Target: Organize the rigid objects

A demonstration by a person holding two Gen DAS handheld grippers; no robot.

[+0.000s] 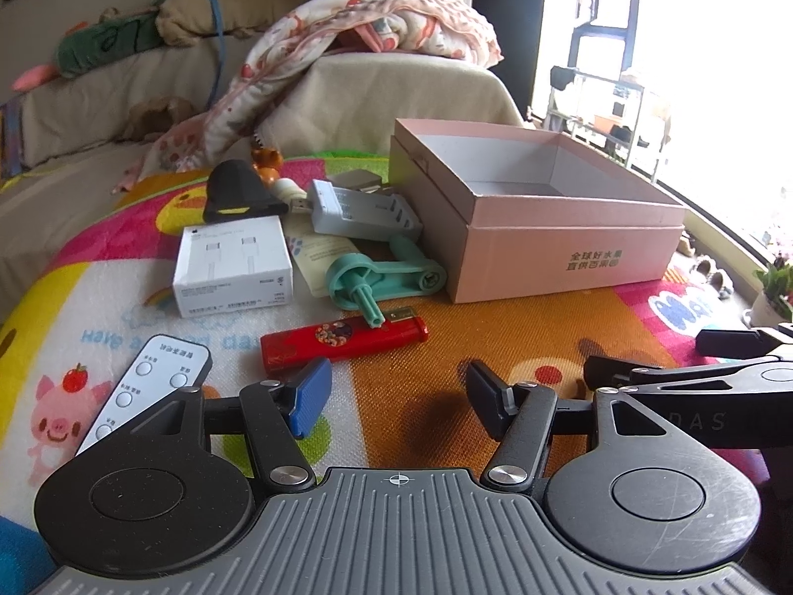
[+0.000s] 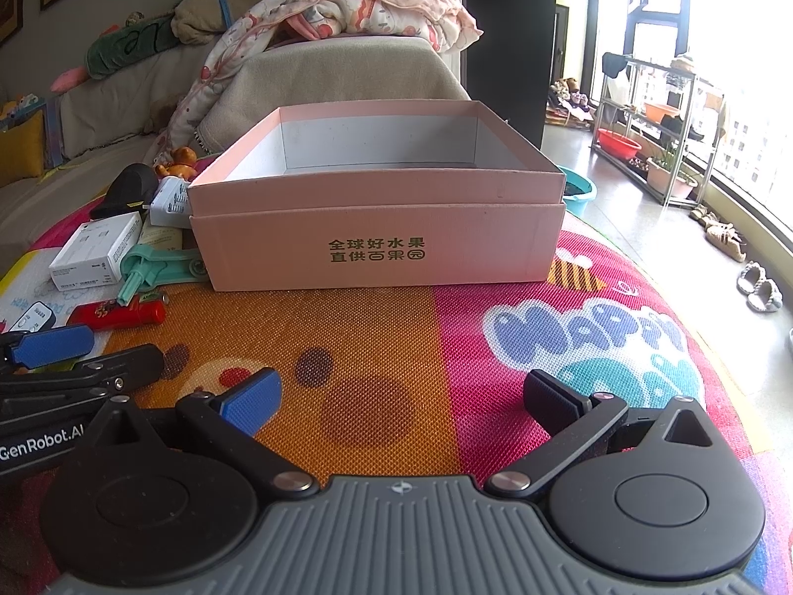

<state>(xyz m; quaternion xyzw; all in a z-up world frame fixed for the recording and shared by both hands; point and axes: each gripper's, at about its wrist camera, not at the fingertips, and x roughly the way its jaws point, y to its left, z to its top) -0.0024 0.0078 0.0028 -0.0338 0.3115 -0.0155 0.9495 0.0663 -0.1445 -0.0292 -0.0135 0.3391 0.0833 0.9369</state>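
The left gripper (image 1: 399,396) hangs tilted downward, jaws spread wide with nothing between its fingers (one pad blue, the other black). Just to its right, the right gripper (image 2: 401,404) sits alongside, likewise tilted down, gaping and empty.

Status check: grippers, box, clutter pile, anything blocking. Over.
Left gripper and right gripper open, holding nothing. Pink box open, nothing visible inside. Red lighter nearest the left gripper, teal tool overlapping it. Path unobstructed.
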